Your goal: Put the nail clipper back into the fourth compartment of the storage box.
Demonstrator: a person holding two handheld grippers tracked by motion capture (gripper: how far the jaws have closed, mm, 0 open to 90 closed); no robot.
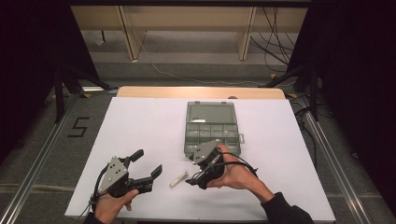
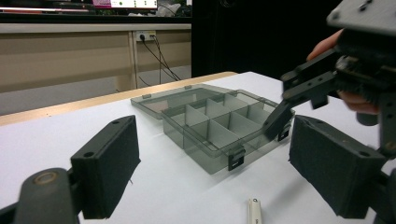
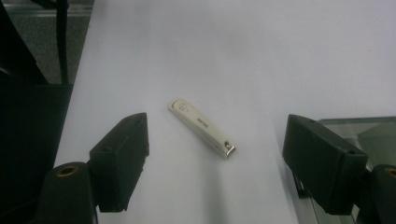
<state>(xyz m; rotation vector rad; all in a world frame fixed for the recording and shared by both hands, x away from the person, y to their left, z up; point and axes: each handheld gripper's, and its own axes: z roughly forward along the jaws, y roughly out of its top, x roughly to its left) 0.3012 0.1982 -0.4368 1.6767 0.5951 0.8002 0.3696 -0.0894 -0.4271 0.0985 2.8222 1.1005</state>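
A cream nail clipper (image 1: pixel 178 179) lies flat on the white table, seen closer in the right gripper view (image 3: pixel 201 127) and at the bottom of the left gripper view (image 2: pixel 254 212). My right gripper (image 1: pixel 191 169) points left at it with open jaws; the clipper lies ahead of them, untouched (image 3: pixel 215 140). An open grey compartment box (image 1: pixel 212 130) sits behind the right hand, its lid laid back and its compartments bare (image 2: pixel 210 126). My left gripper (image 1: pixel 148 162) rests open at the front left, holding nothing (image 2: pixel 212 135). The right gripper (image 2: pixel 317 88) hangs beside the box's near corner.
The white table top (image 1: pixel 140 126) has wide free room to the left and right of the box. A wooden edge (image 1: pixel 201 92) runs along its far side. Metal rails (image 1: pixel 42 154) flank the table, with cables on the floor beyond.
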